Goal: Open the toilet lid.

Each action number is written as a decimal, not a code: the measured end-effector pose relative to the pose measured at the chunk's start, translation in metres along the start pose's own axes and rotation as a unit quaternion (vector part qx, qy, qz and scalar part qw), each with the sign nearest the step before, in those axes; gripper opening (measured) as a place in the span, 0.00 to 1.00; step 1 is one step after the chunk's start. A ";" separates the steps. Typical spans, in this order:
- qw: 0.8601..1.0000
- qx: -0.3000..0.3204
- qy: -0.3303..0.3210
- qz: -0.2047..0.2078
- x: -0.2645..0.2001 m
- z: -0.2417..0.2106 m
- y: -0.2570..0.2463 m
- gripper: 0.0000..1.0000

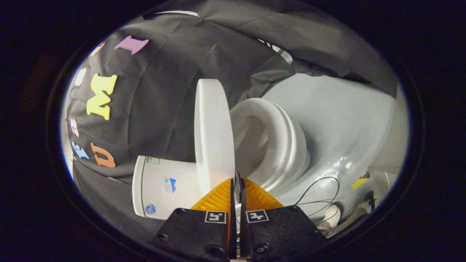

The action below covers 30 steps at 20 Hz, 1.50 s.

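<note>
Tongs (236, 187) drawn almost together, the fingers nipping the thin free edge of the white toilet lid (213, 131) with only a sliver of gap between them. From the tongs the lid stretches straight ahead, raised well clear of the toilet seat (276, 142), whose oval ring lies just beside the lid with the bowl opening showing between the two. On the lid's other side sits the white cistern (164, 187). Beyond the seat, loose black cables (320, 193) trail across the pale floor (346, 116).
</note>
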State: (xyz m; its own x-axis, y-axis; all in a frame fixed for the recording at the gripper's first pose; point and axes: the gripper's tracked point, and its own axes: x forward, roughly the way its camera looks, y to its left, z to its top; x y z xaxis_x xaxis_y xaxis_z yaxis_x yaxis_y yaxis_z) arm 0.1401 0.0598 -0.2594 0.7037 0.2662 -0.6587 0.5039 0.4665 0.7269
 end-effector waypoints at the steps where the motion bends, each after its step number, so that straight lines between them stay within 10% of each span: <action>1: 1.000 -0.007 -0.002 0.001 -0.003 -0.001 0.007 0.07; 30: 0.972 -0.221 -0.039 -0.072 -0.039 -0.032 0.109 0.07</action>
State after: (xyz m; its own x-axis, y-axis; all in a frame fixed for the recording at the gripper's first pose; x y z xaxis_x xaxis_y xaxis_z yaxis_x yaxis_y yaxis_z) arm 0.1521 0.1273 -0.1608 0.6865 0.1155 -0.7179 0.3474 0.8152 0.4634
